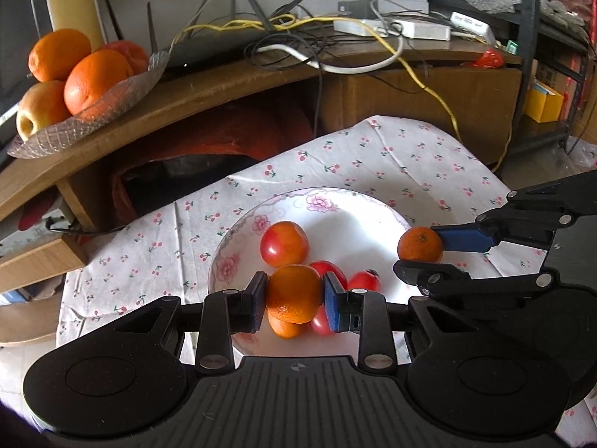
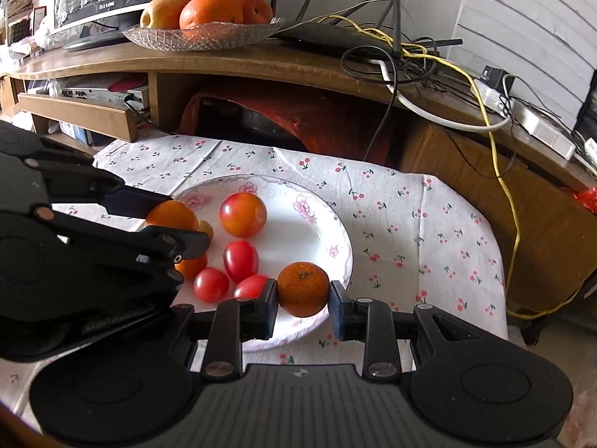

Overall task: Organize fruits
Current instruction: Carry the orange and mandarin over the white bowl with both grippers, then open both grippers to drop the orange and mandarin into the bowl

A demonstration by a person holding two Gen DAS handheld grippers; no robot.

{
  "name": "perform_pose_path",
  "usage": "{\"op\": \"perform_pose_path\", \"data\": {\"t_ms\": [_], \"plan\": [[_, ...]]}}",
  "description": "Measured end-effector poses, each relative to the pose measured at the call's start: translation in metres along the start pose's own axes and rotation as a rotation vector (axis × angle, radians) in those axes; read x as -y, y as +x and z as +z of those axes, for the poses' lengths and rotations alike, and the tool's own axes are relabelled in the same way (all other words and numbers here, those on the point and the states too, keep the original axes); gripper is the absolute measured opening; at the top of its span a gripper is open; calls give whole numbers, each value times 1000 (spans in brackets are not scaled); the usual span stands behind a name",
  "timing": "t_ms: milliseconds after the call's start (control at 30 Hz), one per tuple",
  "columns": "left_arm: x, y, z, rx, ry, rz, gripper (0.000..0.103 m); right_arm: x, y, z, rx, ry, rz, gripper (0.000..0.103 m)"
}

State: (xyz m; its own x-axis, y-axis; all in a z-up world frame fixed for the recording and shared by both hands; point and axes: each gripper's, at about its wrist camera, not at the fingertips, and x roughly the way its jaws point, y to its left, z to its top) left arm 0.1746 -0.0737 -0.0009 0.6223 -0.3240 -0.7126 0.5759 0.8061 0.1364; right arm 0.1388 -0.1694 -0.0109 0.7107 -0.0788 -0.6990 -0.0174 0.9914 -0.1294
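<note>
The left gripper (image 1: 294, 300) is clenched on a mandarin (image 1: 294, 293), one pad on each flank, holding it just above the plate (image 1: 238, 231). The right gripper (image 2: 303, 295) grips a second, darker mandarin (image 2: 303, 289) the same way, over the plate's near right rim. Both fruits sit squarely between the pads, with peel showing above and below.

On the plate (image 2: 335, 231) lie a red-orange plum (image 2: 242, 213), three small tomatoes (image 2: 240, 260), and another small orange fruit partly hidden under the left gripper. The plate rests on a cherry-print cloth (image 2: 410, 201). On the shelf behind, a glass dish (image 2: 201, 37) holds oranges (image 2: 211, 9) and an apple (image 2: 162, 11).

A mandarin is likely light, with loose, soft peel that gives under pressure, so a modest squeeze across the widest part should hold it; a harder one could bruise the segments or tear the skin. The waxy peel may slip if gripped near the top or bottom, where it curves away. The tomatoes look smooth and thin-skinned, and probably need a gentler hold across the middle.
</note>
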Motion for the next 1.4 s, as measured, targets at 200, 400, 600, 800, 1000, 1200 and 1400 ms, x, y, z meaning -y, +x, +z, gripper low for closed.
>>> {"op": "perform_pose_path", "data": {"t_ms": [200,400,600,800,1000,1200,1400], "plan": [[-9,18,5,-28,-49,-11,38,7,20,7,-6,6,27,32],[-18,30,6,-51,-94,-23,38,9,35,9,-4,0,39,32],[-23,36,8,-59,-111,-17,39,11,45,13,-9,9,56,33],[-23,38,7,-64,-115,-14,39,12,48,12,-7,8,63,33],[-22,35,9,-49,-115,-8,45,15,46,13,-2,21,56,33],[-22,33,10,-42,-116,-5,49,16,43,12,4,23,50,33],[-25,27,12,-21,-122,0,56,18,39,15,19,31,46,34]]}}
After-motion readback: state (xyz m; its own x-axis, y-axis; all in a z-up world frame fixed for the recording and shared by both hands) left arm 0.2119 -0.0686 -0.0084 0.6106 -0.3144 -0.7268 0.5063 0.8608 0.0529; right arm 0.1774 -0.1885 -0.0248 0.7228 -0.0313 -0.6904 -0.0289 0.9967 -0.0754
